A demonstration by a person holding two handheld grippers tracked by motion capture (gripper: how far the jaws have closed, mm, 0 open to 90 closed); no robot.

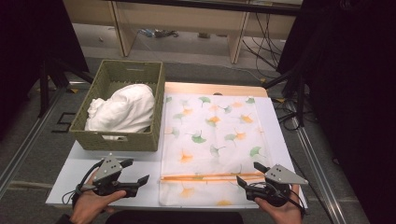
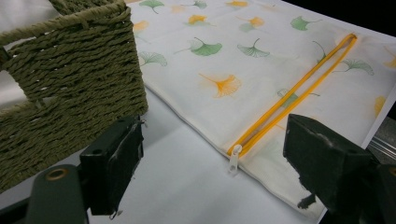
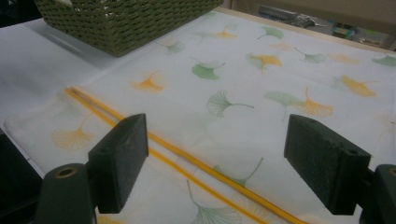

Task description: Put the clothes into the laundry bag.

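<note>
High view: leaf-print zip bag point(image 1: 212, 140) lies flat along the table's point(image 1: 84, 163) right half, left gripper point(image 1: 137, 172) off its near-left corner, right gripper point(image 1: 250, 175) over its near-right corner, both wide. Left gripper view: jaws wide, white zipper pull point(image 2: 233, 156) between them, woven basket point(image 2: 70, 88) beside the bag. Right gripper view: jaws wide over the yellow zipper point(image 3: 187, 168).

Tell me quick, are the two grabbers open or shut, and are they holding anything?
Left gripper: open, holding nothing, near the zipper pull of the leaf-print bag.
Right gripper: open, holding nothing, above the bag's orange zipper.
</note>
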